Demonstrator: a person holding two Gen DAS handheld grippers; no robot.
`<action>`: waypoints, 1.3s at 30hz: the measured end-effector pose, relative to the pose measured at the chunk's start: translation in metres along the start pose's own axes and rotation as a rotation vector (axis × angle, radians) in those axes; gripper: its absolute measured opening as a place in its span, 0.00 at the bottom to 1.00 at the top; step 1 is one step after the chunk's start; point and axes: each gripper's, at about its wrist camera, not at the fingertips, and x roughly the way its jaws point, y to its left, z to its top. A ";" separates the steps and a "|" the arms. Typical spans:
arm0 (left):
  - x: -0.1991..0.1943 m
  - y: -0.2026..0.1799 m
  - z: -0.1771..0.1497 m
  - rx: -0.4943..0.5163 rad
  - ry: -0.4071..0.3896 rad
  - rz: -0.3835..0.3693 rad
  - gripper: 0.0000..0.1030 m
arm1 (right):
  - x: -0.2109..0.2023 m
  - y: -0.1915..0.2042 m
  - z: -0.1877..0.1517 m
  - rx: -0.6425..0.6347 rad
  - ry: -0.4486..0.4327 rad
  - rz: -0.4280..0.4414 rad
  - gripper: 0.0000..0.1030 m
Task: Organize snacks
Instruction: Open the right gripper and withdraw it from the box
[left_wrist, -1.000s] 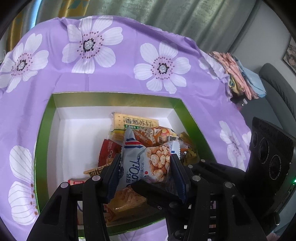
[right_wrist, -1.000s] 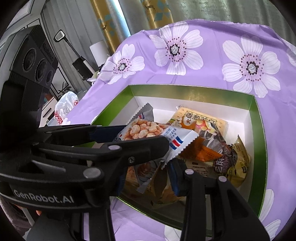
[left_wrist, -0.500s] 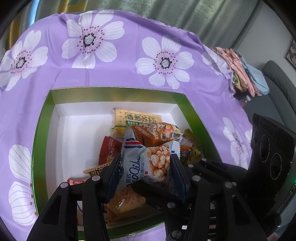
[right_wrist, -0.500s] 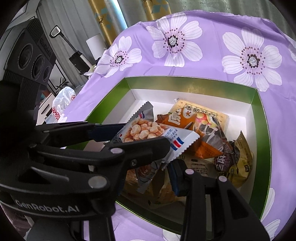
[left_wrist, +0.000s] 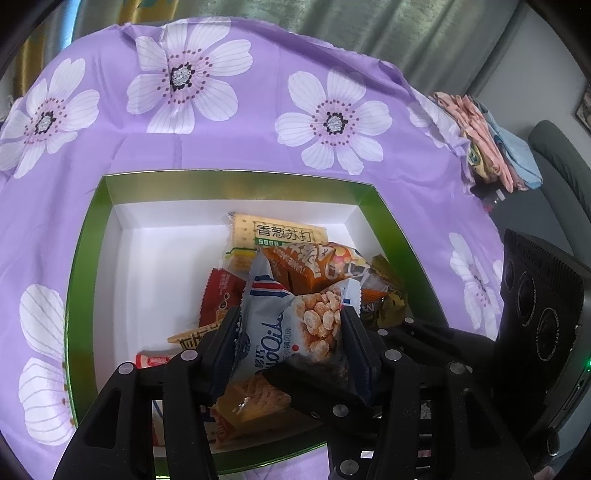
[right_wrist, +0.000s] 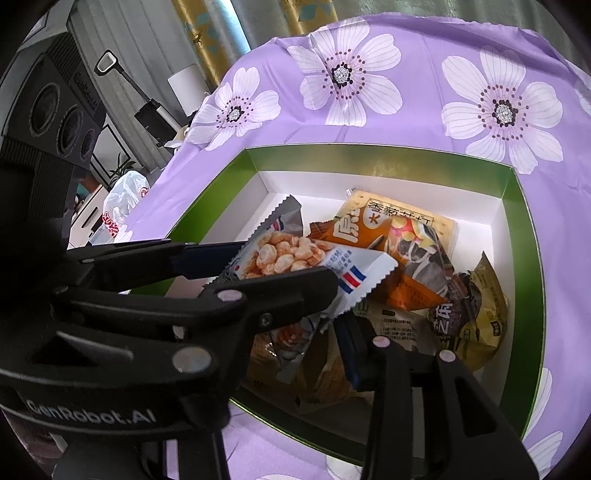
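My left gripper (left_wrist: 290, 332) is shut on a white and blue snack packet (left_wrist: 291, 325) with puffed balls printed on it, held above the near part of a green box (left_wrist: 236, 179) with a white inside. The same packet shows in the right wrist view (right_wrist: 314, 258), held by the left gripper's fingers (right_wrist: 280, 291). Several snack packets lie in the box: a soda cracker pack (left_wrist: 280, 234), an orange packet (left_wrist: 317, 264), a red packet (left_wrist: 218, 295). Only one blue-padded finger (right_wrist: 351, 354) of my right gripper shows; its other finger is hidden.
The box sits on a purple cloth with white flowers (left_wrist: 221, 122). Folded pink and blue fabric (left_wrist: 487, 140) lies at the cloth's far right edge. A brown-yellow packet (right_wrist: 476, 314) lies at the box's right side. The left half of the box floor (left_wrist: 159, 280) is bare white.
Both views have drawn slightly closer to the box. The left gripper still holds the packet the same way.
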 end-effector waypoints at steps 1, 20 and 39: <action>-0.001 0.000 0.000 0.002 -0.001 0.012 0.53 | 0.000 0.000 0.000 0.001 0.001 -0.001 0.42; -0.022 -0.001 -0.002 -0.001 -0.005 0.152 0.81 | -0.029 0.007 0.000 -0.007 -0.034 -0.086 0.71; -0.071 -0.015 -0.010 0.028 -0.067 0.236 0.97 | -0.076 0.017 -0.002 -0.018 -0.091 -0.219 0.98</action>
